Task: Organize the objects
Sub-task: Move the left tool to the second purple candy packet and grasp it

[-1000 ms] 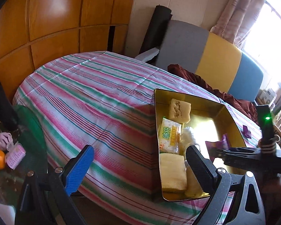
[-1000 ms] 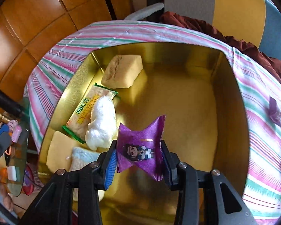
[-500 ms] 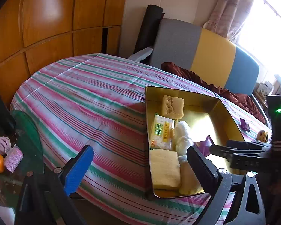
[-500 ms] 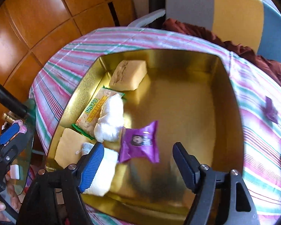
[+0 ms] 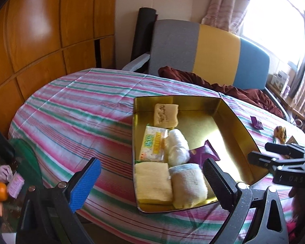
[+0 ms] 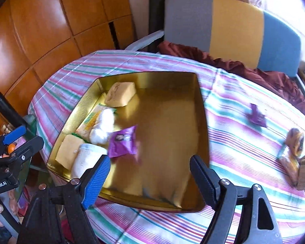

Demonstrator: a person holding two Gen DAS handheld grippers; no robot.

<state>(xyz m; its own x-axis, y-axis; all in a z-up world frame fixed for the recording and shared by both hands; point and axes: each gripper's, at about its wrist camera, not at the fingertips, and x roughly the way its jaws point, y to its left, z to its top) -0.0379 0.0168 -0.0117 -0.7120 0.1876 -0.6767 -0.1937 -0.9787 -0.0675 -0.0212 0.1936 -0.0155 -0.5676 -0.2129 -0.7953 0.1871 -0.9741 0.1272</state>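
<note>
Gold tin sits on the bench under my right claw, whose jaws are opening with nothing between them. Left claw is wide and empty. Six snacks are in the tin, the purple packet among them. Farther out, a purple sweet and brown packets are left to collect.
</note>
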